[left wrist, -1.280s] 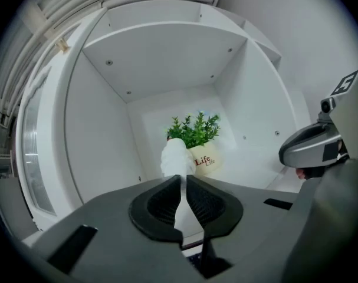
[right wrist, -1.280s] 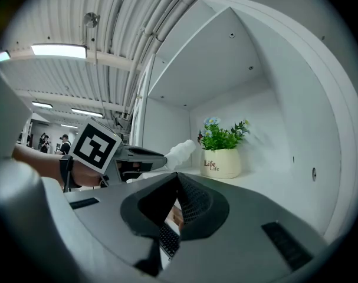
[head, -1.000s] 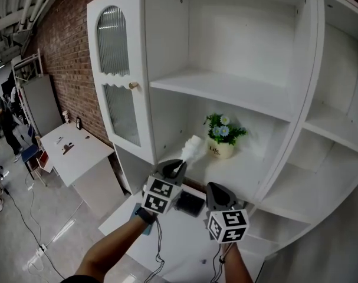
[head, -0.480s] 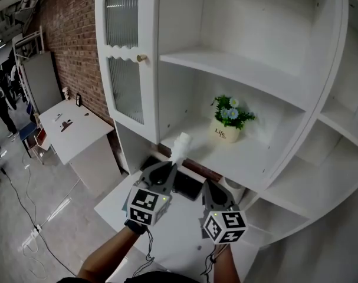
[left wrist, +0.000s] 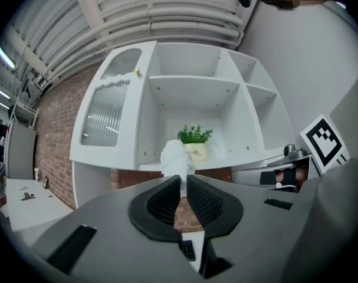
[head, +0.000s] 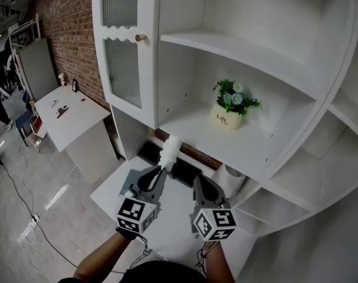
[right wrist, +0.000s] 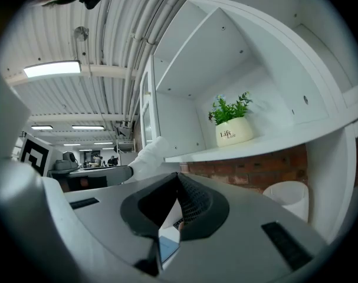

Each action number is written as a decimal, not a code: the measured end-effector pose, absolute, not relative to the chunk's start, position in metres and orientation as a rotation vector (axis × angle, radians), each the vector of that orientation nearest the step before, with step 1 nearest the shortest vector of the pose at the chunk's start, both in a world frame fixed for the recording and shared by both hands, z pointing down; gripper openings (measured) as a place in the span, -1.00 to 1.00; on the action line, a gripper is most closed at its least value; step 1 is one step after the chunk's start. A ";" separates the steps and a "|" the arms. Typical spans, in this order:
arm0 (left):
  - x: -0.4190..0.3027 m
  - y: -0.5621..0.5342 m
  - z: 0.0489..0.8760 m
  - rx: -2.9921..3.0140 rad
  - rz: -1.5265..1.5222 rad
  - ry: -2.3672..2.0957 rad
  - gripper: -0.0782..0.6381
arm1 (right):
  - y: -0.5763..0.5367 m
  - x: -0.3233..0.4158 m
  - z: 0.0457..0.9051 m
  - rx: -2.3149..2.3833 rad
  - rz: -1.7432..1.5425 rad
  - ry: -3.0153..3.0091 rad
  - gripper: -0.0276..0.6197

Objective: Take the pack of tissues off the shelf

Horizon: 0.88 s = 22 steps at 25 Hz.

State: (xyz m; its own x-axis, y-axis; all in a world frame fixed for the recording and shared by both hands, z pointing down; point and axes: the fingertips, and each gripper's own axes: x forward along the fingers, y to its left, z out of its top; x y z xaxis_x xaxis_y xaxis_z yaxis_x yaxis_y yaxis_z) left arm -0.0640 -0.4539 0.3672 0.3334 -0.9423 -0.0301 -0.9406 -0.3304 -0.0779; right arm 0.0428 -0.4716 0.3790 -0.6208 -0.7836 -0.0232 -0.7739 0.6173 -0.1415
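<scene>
The left gripper (head: pixel 157 171) pinches a white pack of tissues (head: pixel 169 151) at the tips of its jaws, holding it upright in the air, clear of the white cabinet's shelf (head: pixel 190 127) and above the desk (head: pixel 111 192). The right gripper (head: pixel 197 178), jaws pressed together on nothing, hovers just beside it. A potted plant (head: pixel 232 104) stands on the shelf.
</scene>
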 end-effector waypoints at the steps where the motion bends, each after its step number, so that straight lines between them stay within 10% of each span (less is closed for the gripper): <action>1: -0.066 -0.453 0.374 -2.498 -0.029 1.777 -0.66 | -0.471 0.041 0.386 -1.332 -0.188 2.755 -0.91; 22: -0.081 -0.413 0.572 -2.592 -0.260 2.001 -0.66 | -0.479 -0.002 0.576 -1.502 -0.414 2.908 -0.91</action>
